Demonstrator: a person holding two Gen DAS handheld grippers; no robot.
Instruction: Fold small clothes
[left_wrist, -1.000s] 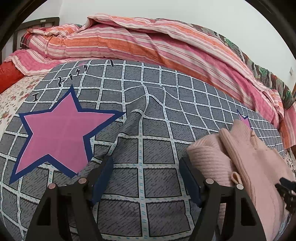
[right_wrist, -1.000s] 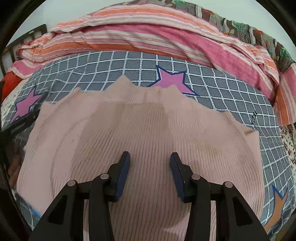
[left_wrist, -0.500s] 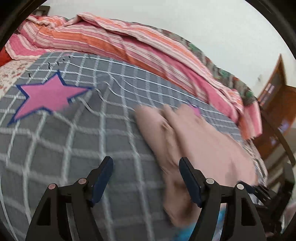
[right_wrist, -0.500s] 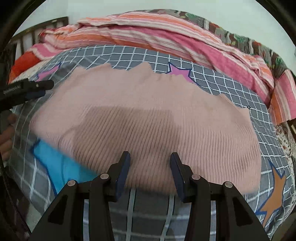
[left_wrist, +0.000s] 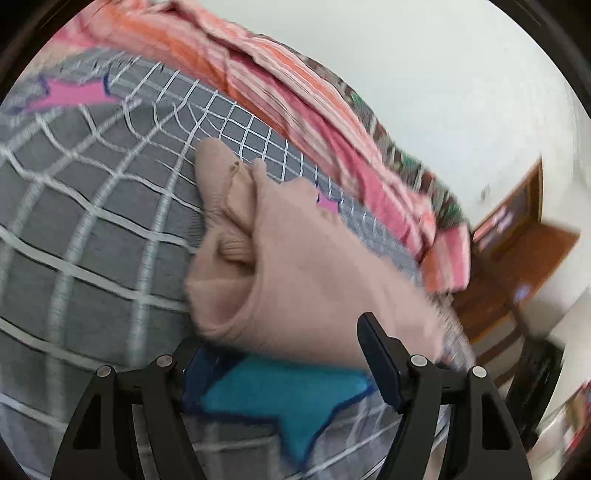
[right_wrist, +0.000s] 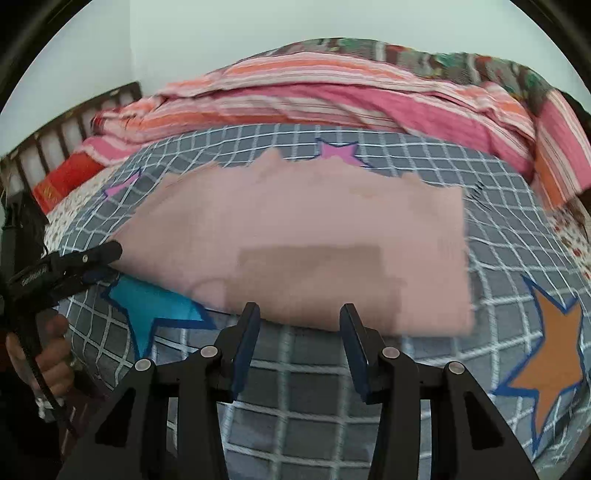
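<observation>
So you've got the pink knit sweater lying spread out on the bed, on top of the grey checked cover with the coloured stars. Its near hem sits just past the tips of your right gripper, close to the bed's front edge. The right fingers are apart with nothing between them, just checked cover showing in the gap.

Your left gripper comes in at the sweater's left end, where the fabric is bunched into folds. Its fingers are spread wide too; the sweater's edge shows between them, but they aren't pinching it. The blue star on the cover sits right under that gripper. In the right wrist view you can see the same gripper poking in from the left, your hand wrapped around its handle.

The striped pink-and-orange quilt is heaped along the far side of the bed. Both views are pretty blurry, btw.
</observation>
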